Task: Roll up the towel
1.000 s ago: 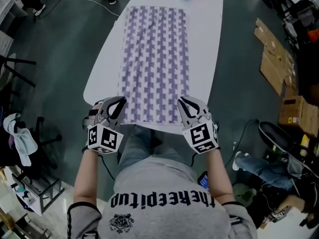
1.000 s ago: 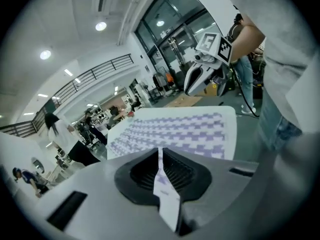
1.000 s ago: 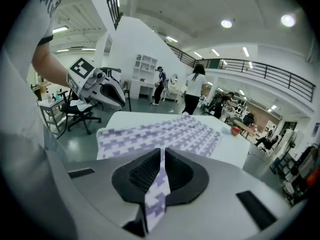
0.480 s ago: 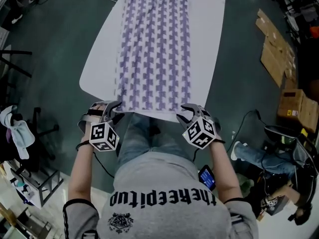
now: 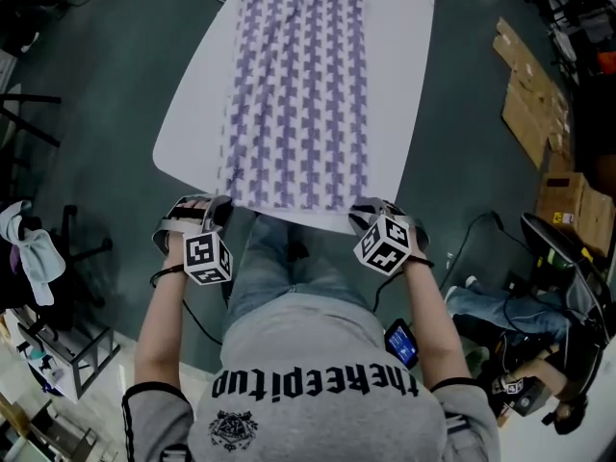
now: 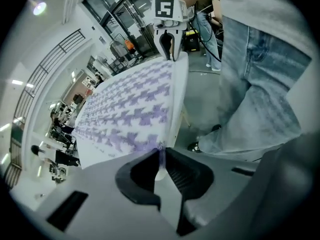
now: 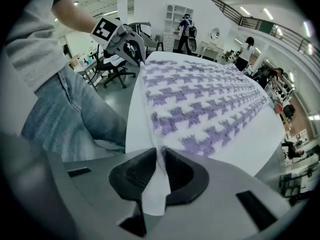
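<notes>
A purple-and-white houndstooth towel (image 5: 298,94) lies flat and lengthwise on the white oval table (image 5: 399,85). My left gripper (image 5: 217,208) is at the towel's near left corner and my right gripper (image 5: 364,215) is at its near right corner, both at the table's near edge. In the left gripper view, the left gripper (image 6: 161,156) pinches the towel (image 6: 130,114) by its corner. In the right gripper view, the right gripper (image 7: 159,159) clamps the towel (image 7: 200,104), and a flap of cloth hangs through the jaws. Both pairs of jaws have just been closing with the towel between them.
My legs in jeans stand against the table's near edge. Cardboard boxes (image 5: 534,114) lie on the floor at the right. A chair with a cloth (image 5: 38,248) stands at the left. People and desks show far off in the right gripper view.
Both grippers have dropped from above the towel's near end to its two near corners at the table edge. Their jaws opened, then closed on the corners.
</notes>
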